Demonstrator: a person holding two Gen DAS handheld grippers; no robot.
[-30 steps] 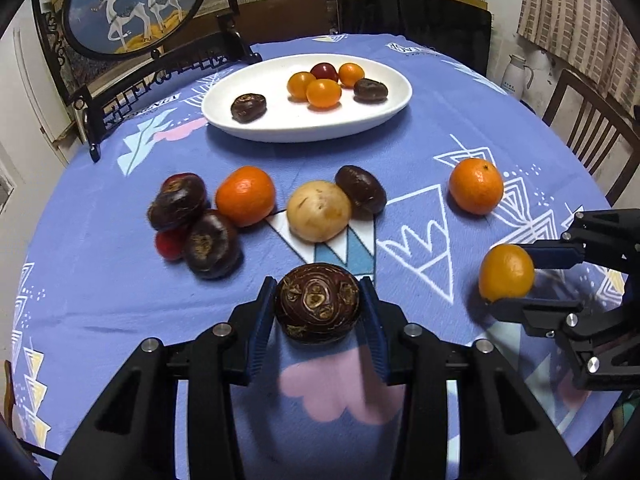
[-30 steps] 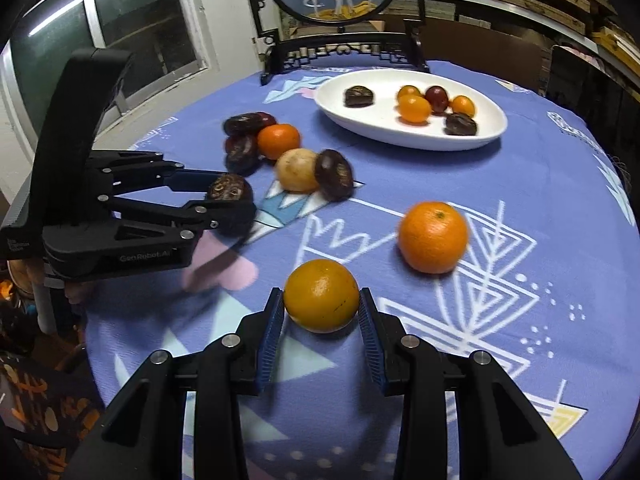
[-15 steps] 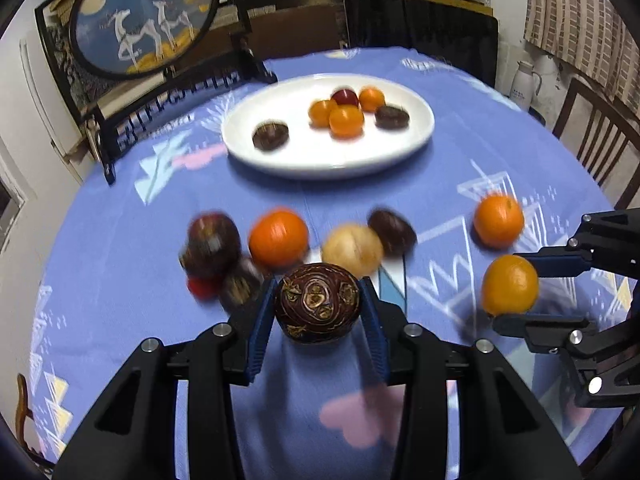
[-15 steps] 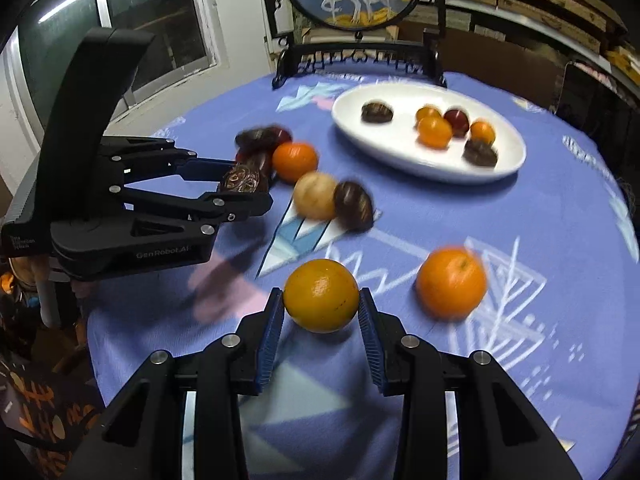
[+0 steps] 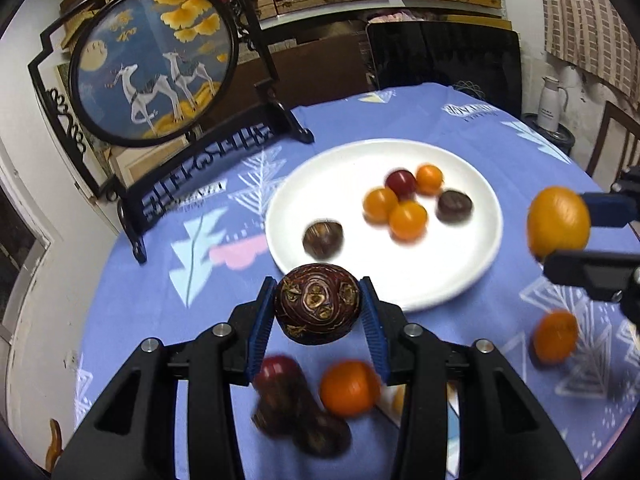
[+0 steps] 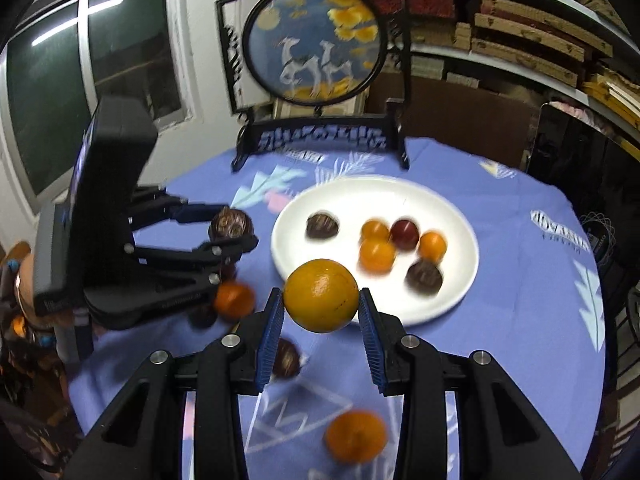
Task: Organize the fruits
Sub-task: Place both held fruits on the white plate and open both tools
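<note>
We are carrying two fruits toward the white plate [image 5: 472, 268], which serves as our landmark. Nearest to us, the left gripper [image 5: 318, 312] is clamping its fingers [image 5: 260, 320] on a dark brown fruit [image 5: 317, 309], held above the desk [image 5: 132, 300] just short of the plate's near rim. The right gripper [image 6: 320, 316] is likewise squeezing a yellow orange [image 6: 321, 295], also hanging at the near rim. Loose oranges and dark fruits are lying on the cloth on our side of the plate, blurred. On the plate itself, six small fruits are sitting. Beyond the plate, a round deer screen [image 5: 152, 64] is standing. We judge the transport step is underway; next we need to move over bare plate, lower, and release without knocking the fruits there.
</note>
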